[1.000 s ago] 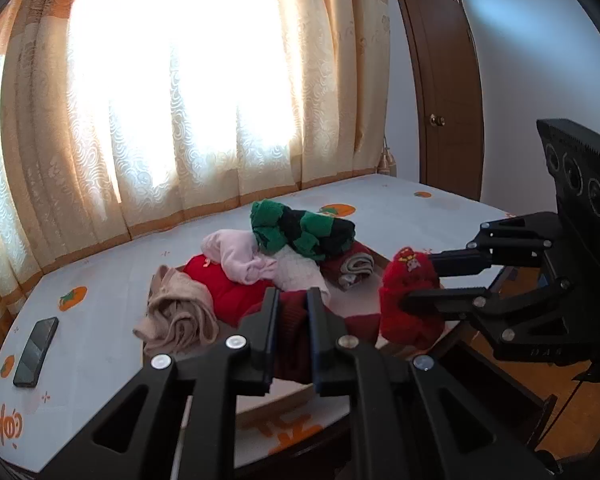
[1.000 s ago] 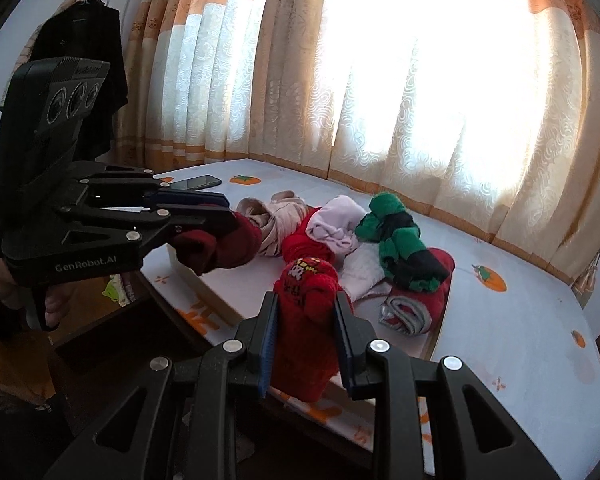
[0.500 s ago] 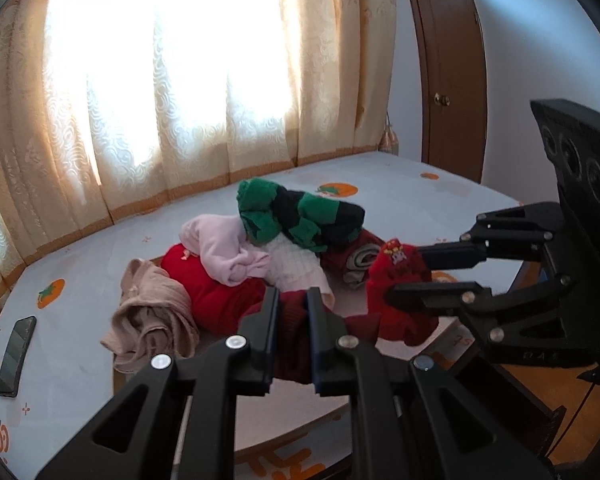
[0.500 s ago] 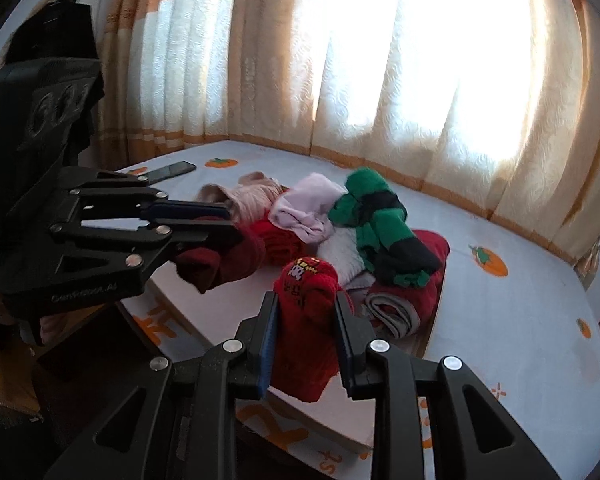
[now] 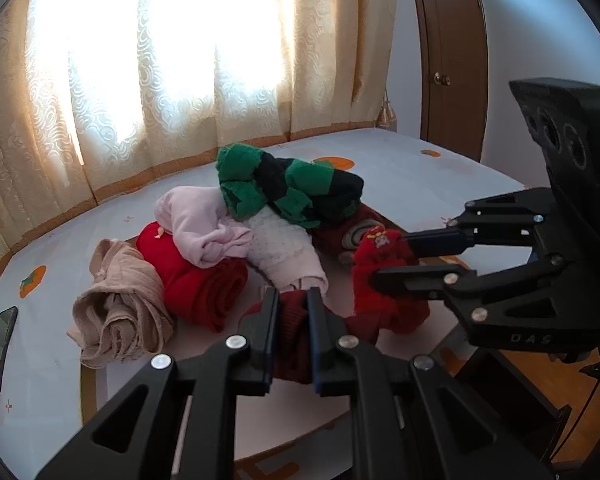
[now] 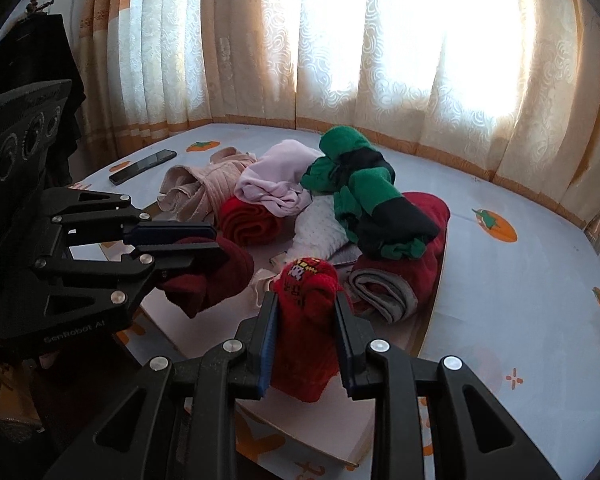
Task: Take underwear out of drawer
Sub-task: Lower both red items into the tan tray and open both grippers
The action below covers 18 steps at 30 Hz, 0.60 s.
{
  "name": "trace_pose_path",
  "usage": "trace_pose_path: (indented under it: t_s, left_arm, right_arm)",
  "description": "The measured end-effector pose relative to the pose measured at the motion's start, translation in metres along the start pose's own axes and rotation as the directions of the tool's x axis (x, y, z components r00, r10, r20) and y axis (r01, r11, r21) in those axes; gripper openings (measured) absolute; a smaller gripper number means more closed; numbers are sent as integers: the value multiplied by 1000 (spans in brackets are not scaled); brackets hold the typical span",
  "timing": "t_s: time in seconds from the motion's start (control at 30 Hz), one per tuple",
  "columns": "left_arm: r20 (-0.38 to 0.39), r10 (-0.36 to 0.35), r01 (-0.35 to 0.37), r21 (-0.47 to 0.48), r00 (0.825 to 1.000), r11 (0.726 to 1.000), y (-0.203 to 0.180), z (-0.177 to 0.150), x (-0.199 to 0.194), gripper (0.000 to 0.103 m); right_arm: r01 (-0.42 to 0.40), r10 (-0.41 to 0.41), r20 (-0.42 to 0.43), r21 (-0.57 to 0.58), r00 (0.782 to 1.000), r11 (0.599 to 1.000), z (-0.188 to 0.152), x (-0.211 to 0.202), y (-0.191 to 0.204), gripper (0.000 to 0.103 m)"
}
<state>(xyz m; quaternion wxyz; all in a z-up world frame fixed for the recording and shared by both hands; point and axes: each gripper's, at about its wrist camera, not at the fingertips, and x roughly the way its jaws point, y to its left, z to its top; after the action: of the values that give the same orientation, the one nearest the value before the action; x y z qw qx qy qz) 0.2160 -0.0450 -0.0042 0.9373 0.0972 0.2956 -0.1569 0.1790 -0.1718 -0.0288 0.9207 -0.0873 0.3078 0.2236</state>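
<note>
Two grippers each pinch a rolled piece of underwear above the near edge of a bed (image 6: 520, 280). The left gripper (image 5: 293, 300) has its jaws pressed onto a dark red roll (image 5: 292, 340), which bulges out past the fingertips. The right gripper (image 6: 306, 312) has its jaws clamped on a bright red roll (image 6: 306, 320) with a small yellow and white patch on its top end; in the left wrist view that gripper comes in from the right, with the bright red roll just beside the left jaws. Just ahead of both pairs of jaws, a pile of clothes lies on a flat board (image 6: 204, 344) on the bed: a beige bundle (image 5: 118, 308), a red roll (image 5: 196, 280), a pink garment (image 5: 200, 224), a white dotted piece (image 5: 284, 248) and a green and black garment (image 5: 288, 188) on top. Left of the left jaws, a phone (image 5: 0, 344) lies on the sheet. Beyond the pile, curtains (image 6: 380, 60) cover a bright window.
</note>
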Motion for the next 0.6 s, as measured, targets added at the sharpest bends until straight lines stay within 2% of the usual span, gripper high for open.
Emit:
trace_pose_path:
  t_s: [0.6]
  left_arm:
    - [-46, 1, -1, -4, 999, 1000, 2, -4, 19, 11]
  right_arm:
    - [4, -3, -45, 31, 999, 1000, 1, 17, -8, 29]
